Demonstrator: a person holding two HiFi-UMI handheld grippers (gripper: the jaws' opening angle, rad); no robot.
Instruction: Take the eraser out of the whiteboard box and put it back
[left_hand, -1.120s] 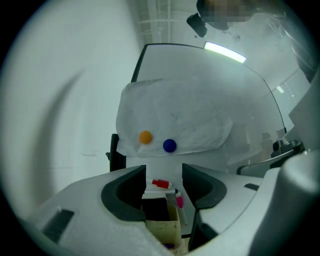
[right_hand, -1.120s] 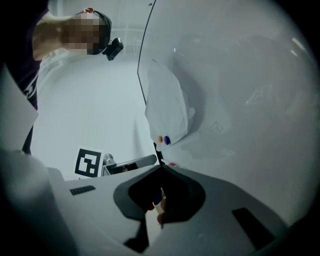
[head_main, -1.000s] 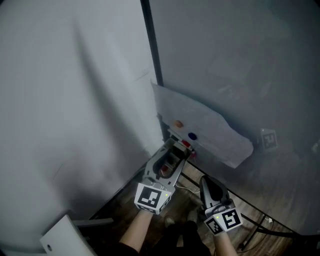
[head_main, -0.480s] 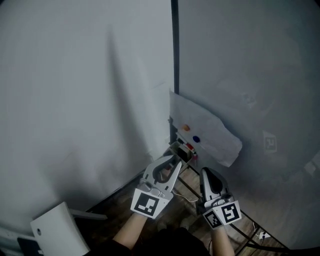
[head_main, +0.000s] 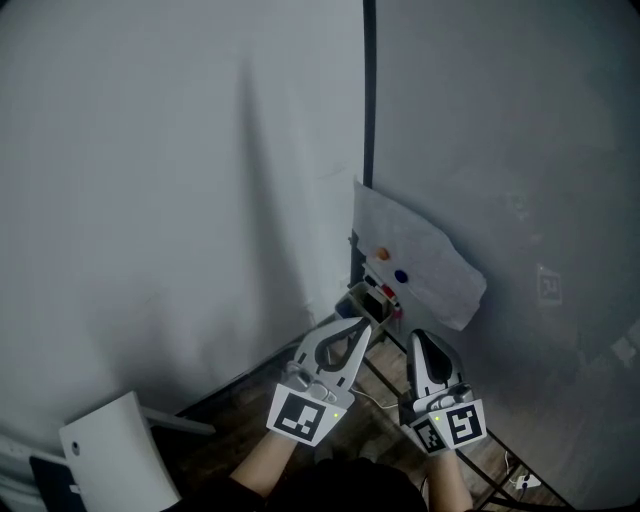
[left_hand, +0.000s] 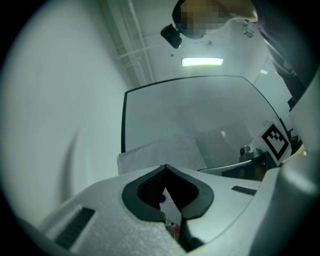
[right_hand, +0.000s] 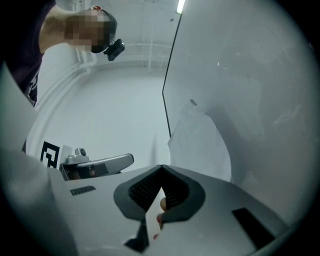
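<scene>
The eraser could not be told apart with certainty. The whiteboard box (head_main: 369, 299) was seen fixed at the lower left corner of the whiteboard (head_main: 500, 140), under a white sheet (head_main: 425, 255). The left gripper (head_main: 356, 326) was held just near of the box, its fingers closed together on nothing. The right gripper (head_main: 424, 340), further right, was likewise shut and empty.

No legible lettering, numerals or brand names found in any view. Only coded signs noted:
- a black-and-white square pattern on the left marker cube (head_main: 303, 415), behind the left claw (head_main: 352, 323);
- a like pattern on the right marker cube (head_main: 450, 428), behind the right claw (head_main: 425, 340);
- a faint square marker (head_main: 547, 285) on the whiteboard (head_main: 520, 120).

None carries readable characters.
</scene>
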